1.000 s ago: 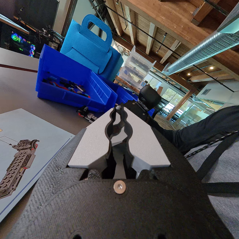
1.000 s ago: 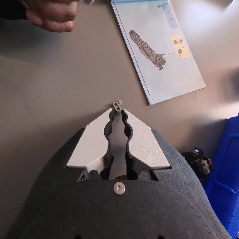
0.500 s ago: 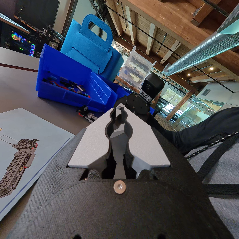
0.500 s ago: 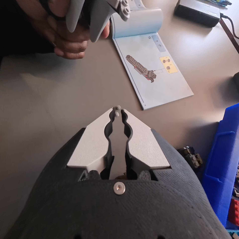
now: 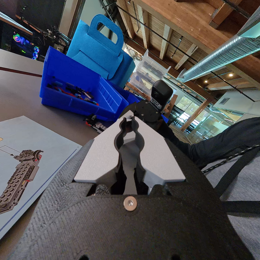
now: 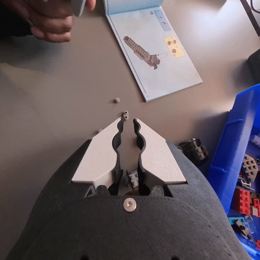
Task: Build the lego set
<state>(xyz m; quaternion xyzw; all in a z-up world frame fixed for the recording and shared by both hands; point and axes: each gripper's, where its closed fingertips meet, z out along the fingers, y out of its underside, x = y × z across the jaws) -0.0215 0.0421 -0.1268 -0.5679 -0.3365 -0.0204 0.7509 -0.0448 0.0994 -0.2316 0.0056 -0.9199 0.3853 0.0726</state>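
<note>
My left gripper (image 5: 129, 119) is shut on a small grey lego piece (image 5: 129, 116) at its tips, held above the table. My right gripper (image 6: 128, 120) is open just above the table. A small grey two-hole piece (image 6: 125, 114) lies at its left fingertip, not clamped. A round grey stud (image 6: 116, 100) lies a little beyond it. Another small grey bit (image 6: 99, 130) peeks out beside the left finger. A grey plate piece (image 6: 132, 181) shows between the fingers near their base. A dark partial build (image 6: 194, 151) sits beside the blue bin (image 6: 239, 126); it also shows in the left wrist view (image 5: 95, 123).
The open instruction booklet (image 6: 154, 53) lies beyond the right gripper and also shows in the left wrist view (image 5: 28, 161). Blue bins (image 5: 78, 90) of loose bricks and a blue felt bag (image 5: 98, 46) stand behind. A hand (image 6: 49, 23) holds the left gripper at the upper left. About 12 cm separates my left fingertips from my right. The left gripper is farther from the round grey stud (image 6: 116, 100), some 12 cm, than the right, some 4 cm.
My right gripper has opened and come down to the table; the two-hole piece and round stud it held now lie apart. My left gripper stays shut on its grey piece.
</note>
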